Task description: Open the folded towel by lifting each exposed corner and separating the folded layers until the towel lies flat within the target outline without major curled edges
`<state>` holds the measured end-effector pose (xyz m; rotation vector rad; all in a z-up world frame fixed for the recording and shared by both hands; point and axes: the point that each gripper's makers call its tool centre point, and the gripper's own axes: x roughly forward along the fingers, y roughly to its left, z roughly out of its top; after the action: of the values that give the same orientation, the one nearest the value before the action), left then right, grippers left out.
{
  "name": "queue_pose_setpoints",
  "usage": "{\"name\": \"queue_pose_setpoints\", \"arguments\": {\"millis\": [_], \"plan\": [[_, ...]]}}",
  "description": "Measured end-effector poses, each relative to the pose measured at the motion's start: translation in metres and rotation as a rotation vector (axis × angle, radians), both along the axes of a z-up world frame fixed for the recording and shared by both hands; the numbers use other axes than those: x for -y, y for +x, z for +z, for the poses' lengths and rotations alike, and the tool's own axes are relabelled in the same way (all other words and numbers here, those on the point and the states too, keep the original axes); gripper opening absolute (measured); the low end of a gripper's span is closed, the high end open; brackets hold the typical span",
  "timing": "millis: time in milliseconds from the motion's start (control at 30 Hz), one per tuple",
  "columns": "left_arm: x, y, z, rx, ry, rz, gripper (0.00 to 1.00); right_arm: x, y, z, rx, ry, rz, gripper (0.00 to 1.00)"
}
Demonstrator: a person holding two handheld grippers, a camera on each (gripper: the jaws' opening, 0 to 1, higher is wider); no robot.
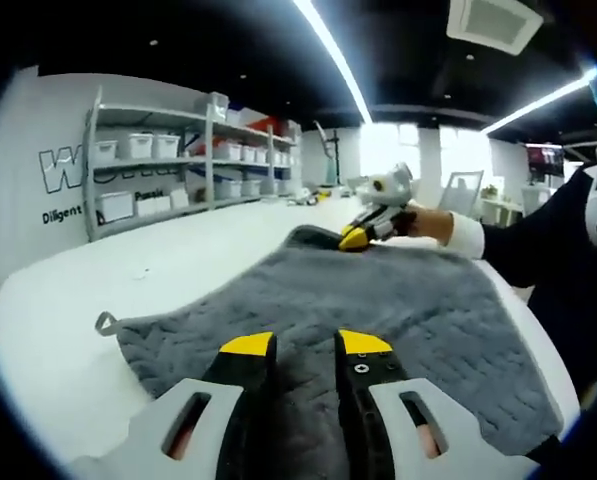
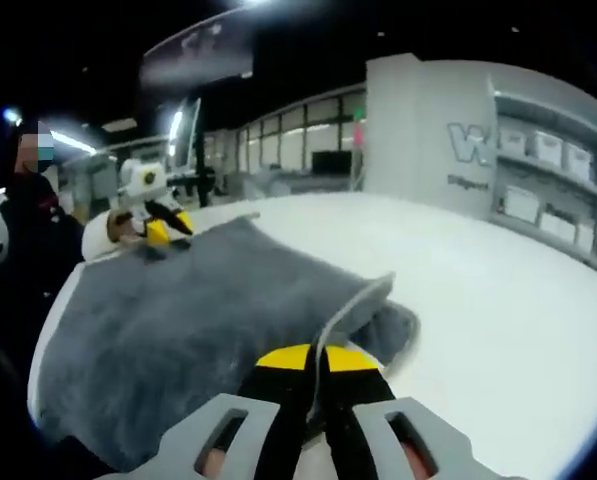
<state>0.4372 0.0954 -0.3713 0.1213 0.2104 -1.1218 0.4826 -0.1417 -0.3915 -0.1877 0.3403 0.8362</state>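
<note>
My towel [image 1: 378, 300] lies soft and limp on the white tabletop [image 1: 128, 290]. My right tool [image 2: 316, 365] pinches its curled far corner; my left tool [image 1: 306, 348] clamps the near edge.

A large white smooth-topped table [image 1: 98, 300] carries 1 grey quilted fabric towel [image 1: 398, 310], spread across its near side with a small hanging loop [image 1: 105, 322] resting on the bare surface.
</note>
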Motion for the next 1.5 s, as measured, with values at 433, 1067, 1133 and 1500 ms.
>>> {"name": "queue_pose_setpoints", "arguments": {"millis": [433, 1067, 1133, 1500], "plan": [[0.002, 0.002, 0.016, -0.022, -0.118, 0.026, 0.26, -0.032, -0.007, 0.020, 0.161, -0.099, -0.019, 0.00], [0.012, -0.003, 0.027, -0.140, -0.262, 0.049, 0.35, -0.091, -0.027, 0.031, 0.331, -0.219, 0.015, 0.00], [0.013, -0.004, 0.028, -0.148, -0.271, 0.045, 0.36, -0.093, -0.028, 0.033, 0.341, -0.224, 0.011, 0.00], [0.021, -0.010, 0.028, -0.172, -0.300, 0.049, 0.45, -0.116, -0.039, 0.046, 0.447, -0.286, -0.003, 0.00]]}}
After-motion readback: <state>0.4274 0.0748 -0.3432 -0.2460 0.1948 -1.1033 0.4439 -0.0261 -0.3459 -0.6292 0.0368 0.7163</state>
